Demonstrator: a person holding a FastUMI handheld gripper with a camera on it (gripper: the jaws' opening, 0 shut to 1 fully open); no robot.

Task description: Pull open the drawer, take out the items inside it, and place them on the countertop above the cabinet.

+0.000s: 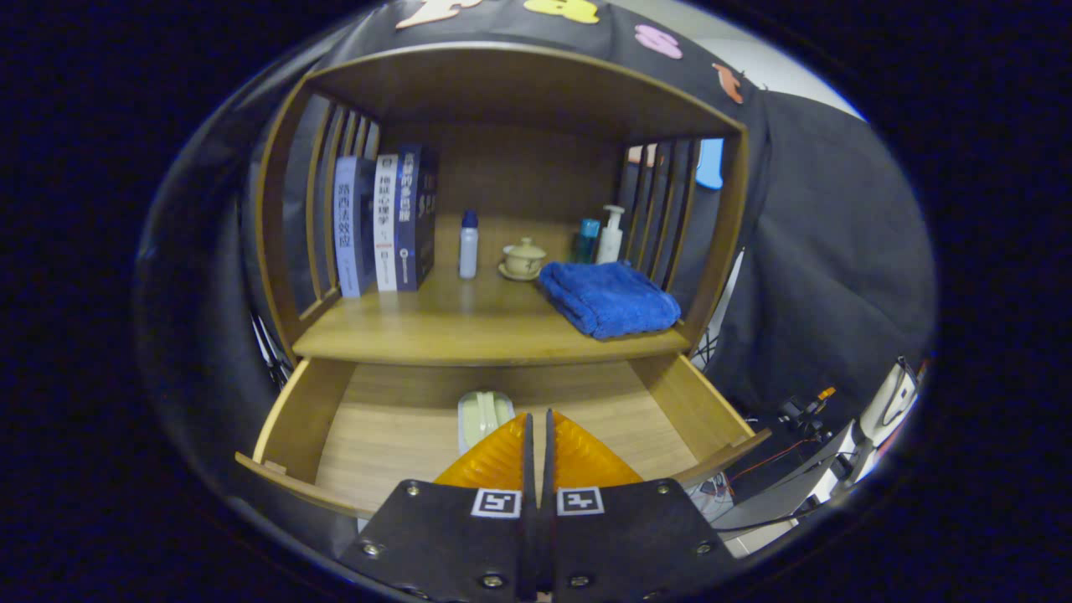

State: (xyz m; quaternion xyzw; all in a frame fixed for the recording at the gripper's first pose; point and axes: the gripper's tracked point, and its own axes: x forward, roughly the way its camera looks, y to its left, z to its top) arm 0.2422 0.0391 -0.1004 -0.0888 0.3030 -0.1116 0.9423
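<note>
One pale item (483,416) lies in the pulled-open drawer (293,419), just ahead of the gripper (539,423), whose fingers are pressed together on nothing; bare drawer floor flanks it; above, the countertop (452,331) front stays free beside a blue towel (609,297); books (385,222), bottles and a lidded cup (523,258) stand behind.

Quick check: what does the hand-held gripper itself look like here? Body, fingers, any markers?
The hand-held gripper has two ridged, wedge-shaped fingers tapering to points, mounted on flat black plates with silver screws. Each plate carries a square black-and-white fiducial marker near the finger base.

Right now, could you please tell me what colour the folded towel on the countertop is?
The folded towel is deep blue, clearest in the gripper view.
</note>
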